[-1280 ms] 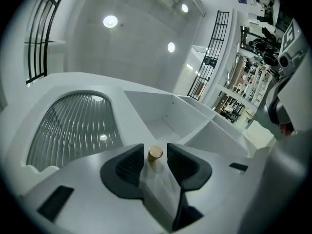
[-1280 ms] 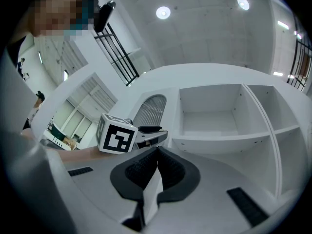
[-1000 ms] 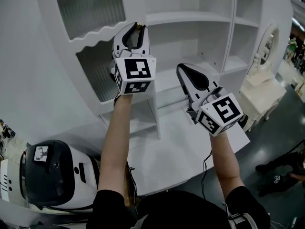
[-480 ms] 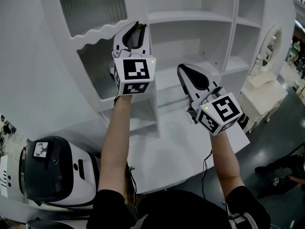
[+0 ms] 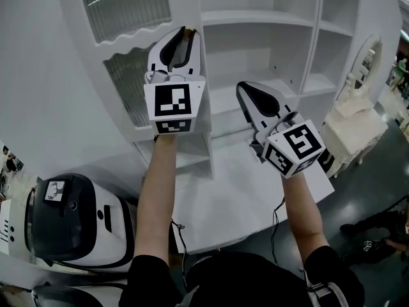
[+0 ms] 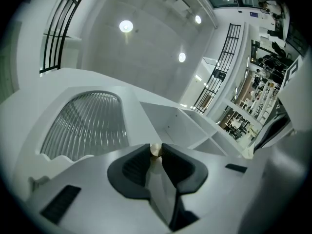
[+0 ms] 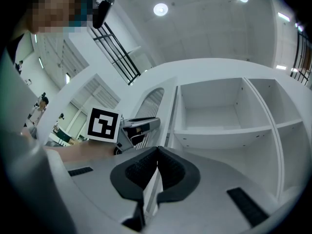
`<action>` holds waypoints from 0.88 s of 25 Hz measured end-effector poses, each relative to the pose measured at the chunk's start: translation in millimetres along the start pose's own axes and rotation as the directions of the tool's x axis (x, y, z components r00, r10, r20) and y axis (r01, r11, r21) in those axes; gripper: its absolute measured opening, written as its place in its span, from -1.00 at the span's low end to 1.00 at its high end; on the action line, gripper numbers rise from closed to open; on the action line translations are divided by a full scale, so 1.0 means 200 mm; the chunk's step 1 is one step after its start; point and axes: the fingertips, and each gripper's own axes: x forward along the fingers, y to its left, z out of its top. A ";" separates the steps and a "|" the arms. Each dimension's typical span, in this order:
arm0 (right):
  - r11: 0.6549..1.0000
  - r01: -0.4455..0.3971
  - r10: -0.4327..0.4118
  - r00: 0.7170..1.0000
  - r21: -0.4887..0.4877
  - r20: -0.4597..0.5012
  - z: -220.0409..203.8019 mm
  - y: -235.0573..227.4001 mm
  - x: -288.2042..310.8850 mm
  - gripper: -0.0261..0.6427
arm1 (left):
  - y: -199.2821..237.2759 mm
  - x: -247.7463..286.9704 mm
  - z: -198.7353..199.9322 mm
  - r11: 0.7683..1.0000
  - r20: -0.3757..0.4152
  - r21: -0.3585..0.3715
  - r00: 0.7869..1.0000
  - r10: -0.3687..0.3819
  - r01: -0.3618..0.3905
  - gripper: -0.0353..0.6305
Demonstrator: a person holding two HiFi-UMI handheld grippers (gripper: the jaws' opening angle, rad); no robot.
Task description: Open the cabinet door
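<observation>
The white cabinet door (image 5: 176,5) has ribbed glass panels (image 5: 124,5) and stands swung out from the cabinet. My left gripper (image 5: 184,33) is shut on the small brass knob (image 6: 155,149) at the door's edge, and the knob shows between the dark pads (image 6: 134,165) in the left gripper view. The ribbed glass (image 6: 87,123) lies to the left of the jaws there. My right gripper (image 5: 243,89) hovers to the right, in front of the open shelves, shut with nothing in it. In the right gripper view its pads (image 7: 141,167) meet, with the left gripper's marker cube (image 7: 103,125) beyond.
Open white shelves (image 5: 255,19) fill the cabinet behind the door. A white machine with a dark screen (image 5: 64,219) stands at lower left. A cream dresser with a mirror (image 5: 354,123) is at the right. The white platform (image 5: 236,200) ends at a dark floor (image 5: 377,190).
My left gripper has shifted left with the knob and rolled, so its marker cube faces me more squarely. The door has swung a little further out. The right gripper has stayed put.
</observation>
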 end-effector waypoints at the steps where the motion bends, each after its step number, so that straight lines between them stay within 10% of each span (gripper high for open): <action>1: 1.000 0.002 -0.002 1.000 0.000 0.004 0.01 0.02 0.00 -0.87 | 0.00 -0.02 0.01 1.000 0.005 0.000 1.000 -0.001 0.001 -0.64; 22: 0.994 0.107 -0.107 0.994 -0.001 -0.013 0.11 0.30 -0.16 -0.87 | 0.00 -0.38 0.25 0.993 0.085 -0.082 0.993 -0.078 0.085 -0.65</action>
